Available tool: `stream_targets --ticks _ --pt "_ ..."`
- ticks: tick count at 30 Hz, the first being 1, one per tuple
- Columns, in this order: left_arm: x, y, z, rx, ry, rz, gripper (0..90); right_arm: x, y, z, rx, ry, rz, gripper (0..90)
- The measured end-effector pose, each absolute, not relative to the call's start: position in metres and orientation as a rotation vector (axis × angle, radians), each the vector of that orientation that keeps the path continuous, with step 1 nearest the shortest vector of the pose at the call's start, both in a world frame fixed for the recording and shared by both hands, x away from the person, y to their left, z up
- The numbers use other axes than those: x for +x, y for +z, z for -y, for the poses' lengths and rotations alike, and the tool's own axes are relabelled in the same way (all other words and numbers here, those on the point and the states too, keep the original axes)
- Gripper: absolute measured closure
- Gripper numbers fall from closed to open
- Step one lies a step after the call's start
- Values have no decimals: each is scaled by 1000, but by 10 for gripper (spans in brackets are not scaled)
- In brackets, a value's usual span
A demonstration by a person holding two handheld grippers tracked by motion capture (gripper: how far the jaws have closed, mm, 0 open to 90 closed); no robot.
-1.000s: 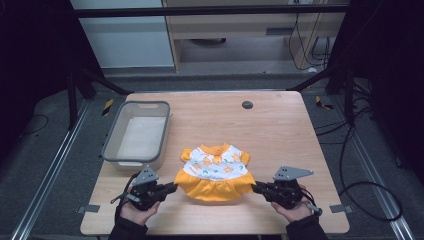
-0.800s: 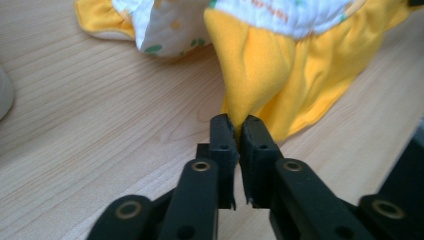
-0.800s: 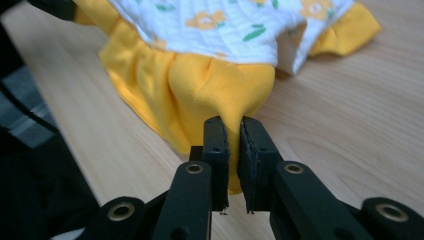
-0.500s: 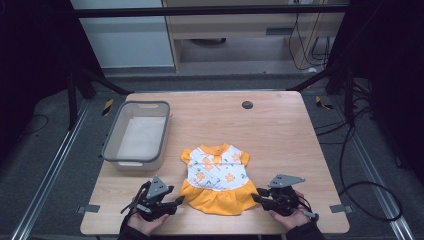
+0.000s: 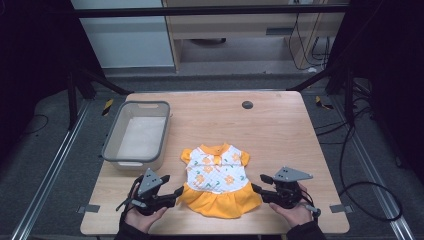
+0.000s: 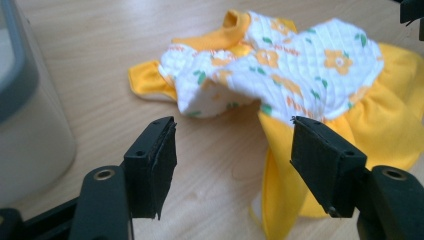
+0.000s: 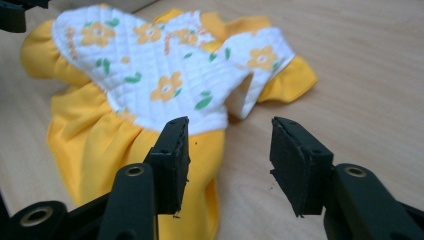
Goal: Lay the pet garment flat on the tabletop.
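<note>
On a light wooden table [image 5: 280, 130], seen from above, a small dress [image 5: 218, 180] lies flat near the front edge, collar pointing away from the person. It has a white quilted top with orange flowers and a gathered orange skirt. A grey plastic bin [image 5: 136, 136] sits to its left, apart from it. Two hand-held grippers flank the skirt: the left gripper [image 5: 176, 192] just beside the skirt's left corner, the right gripper [image 5: 256, 188] just beside its right corner. Both have their jaws spread wide and hold nothing; the left gripper view [image 6: 232, 150] and right gripper view [image 7: 229, 155] show bare wood and skirt edge between the black jaws. The work looks like smoothing or folding the garment. Doing it well likely means pinching both skirt corners evenly, taking only fabric and lifting together so the cloth does not bunch.
</note>
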State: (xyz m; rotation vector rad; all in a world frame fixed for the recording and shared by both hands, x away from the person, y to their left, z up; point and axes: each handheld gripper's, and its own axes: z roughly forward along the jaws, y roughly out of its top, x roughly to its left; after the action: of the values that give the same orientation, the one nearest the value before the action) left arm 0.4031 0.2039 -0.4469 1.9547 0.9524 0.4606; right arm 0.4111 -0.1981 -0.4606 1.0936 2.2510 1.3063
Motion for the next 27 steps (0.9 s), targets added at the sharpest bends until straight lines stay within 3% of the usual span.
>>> stream_targets --ticks 14,22,27 --pt "460 -424 -204 1895 507 -996 457 464 -437 202 1162 1336 -2143 455" --pt "495 -428 -188 1915 489 -1021 467 504 -452 180 1164 1217 -2203 452" --pt "524 -450 -172 1981 484 -1078 477 524 -469 171 1200 1149 -2240 454"
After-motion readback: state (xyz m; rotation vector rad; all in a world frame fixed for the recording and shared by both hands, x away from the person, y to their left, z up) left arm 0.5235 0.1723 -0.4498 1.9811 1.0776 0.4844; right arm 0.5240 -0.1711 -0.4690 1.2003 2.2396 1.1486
